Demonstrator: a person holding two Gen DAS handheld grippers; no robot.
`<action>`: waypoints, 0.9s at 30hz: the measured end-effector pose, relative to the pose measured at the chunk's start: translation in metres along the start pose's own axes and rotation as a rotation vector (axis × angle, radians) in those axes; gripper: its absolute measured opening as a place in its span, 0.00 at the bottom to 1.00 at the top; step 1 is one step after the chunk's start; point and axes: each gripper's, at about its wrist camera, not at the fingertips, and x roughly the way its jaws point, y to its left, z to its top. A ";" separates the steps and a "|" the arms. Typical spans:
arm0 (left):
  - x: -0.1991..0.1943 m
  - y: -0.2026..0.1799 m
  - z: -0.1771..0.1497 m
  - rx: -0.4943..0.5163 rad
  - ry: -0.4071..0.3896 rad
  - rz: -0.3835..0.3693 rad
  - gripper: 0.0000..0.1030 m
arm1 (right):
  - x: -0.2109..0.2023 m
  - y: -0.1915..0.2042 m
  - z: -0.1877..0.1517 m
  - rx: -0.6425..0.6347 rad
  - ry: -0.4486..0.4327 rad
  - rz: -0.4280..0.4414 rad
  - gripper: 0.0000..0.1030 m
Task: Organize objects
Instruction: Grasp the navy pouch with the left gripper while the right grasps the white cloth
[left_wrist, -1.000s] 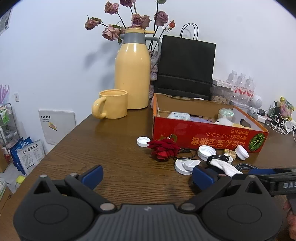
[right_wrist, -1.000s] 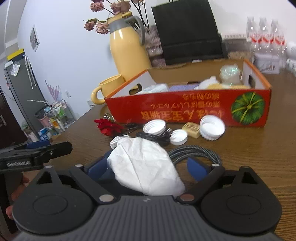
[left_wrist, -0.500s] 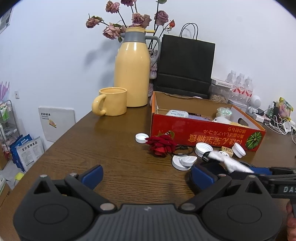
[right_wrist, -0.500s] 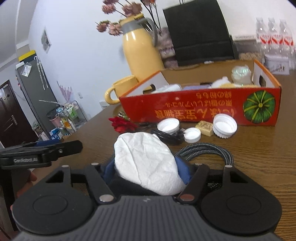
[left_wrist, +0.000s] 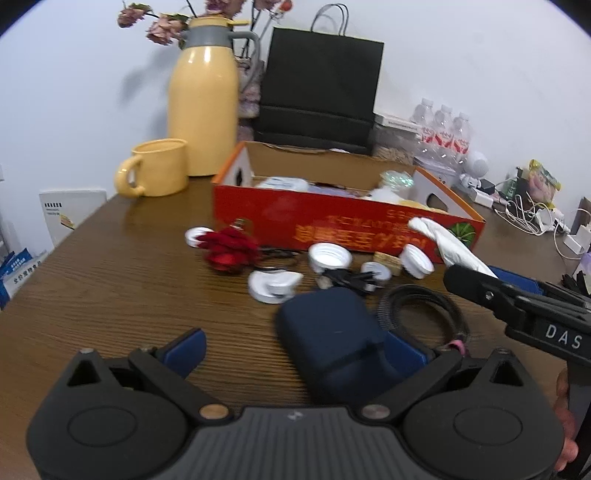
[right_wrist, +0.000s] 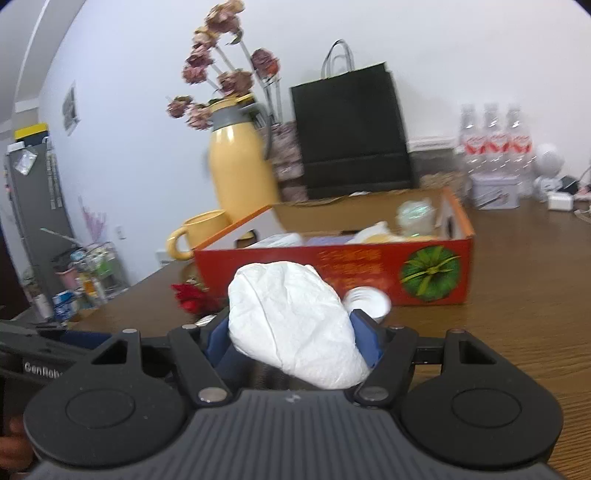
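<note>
My right gripper (right_wrist: 291, 321) is shut on a white crumpled paper wad (right_wrist: 291, 325) and holds it above the table in front of the red cardboard box (right_wrist: 369, 269). The left wrist view shows that wad (left_wrist: 447, 243) sticking out of the right gripper (left_wrist: 491, 280) near the box's right corner. My left gripper (left_wrist: 295, 339) is open. A dark blue case (left_wrist: 332, 336) lies on the table between its fingers, close to the right one. A red fabric rose (left_wrist: 229, 247), white caps (left_wrist: 328, 256) and a coiled black cable (left_wrist: 421, 306) lie before the box (left_wrist: 332, 225).
A yellow mug (left_wrist: 155, 171), a yellow thermos jug (left_wrist: 203, 110) and a black paper bag (left_wrist: 321, 85) stand behind the box. Water bottles (left_wrist: 443, 129) and chargers with cables (left_wrist: 524, 214) crowd the back right. The box holds several items.
The right gripper shut on the white wad and lifted it off the dark blue case toward the box. The left gripper moved forward and right, so the case now lies between its fingers.
</note>
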 end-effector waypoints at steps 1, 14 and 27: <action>0.003 -0.006 0.001 0.000 0.008 0.003 1.00 | -0.001 -0.003 0.000 0.002 -0.006 -0.014 0.67; 0.031 -0.040 -0.007 0.006 0.085 0.081 0.77 | -0.009 -0.012 -0.005 -0.006 -0.048 -0.101 0.68; 0.020 -0.003 -0.006 0.008 0.099 0.081 0.81 | -0.010 -0.008 -0.009 -0.033 -0.036 -0.103 0.68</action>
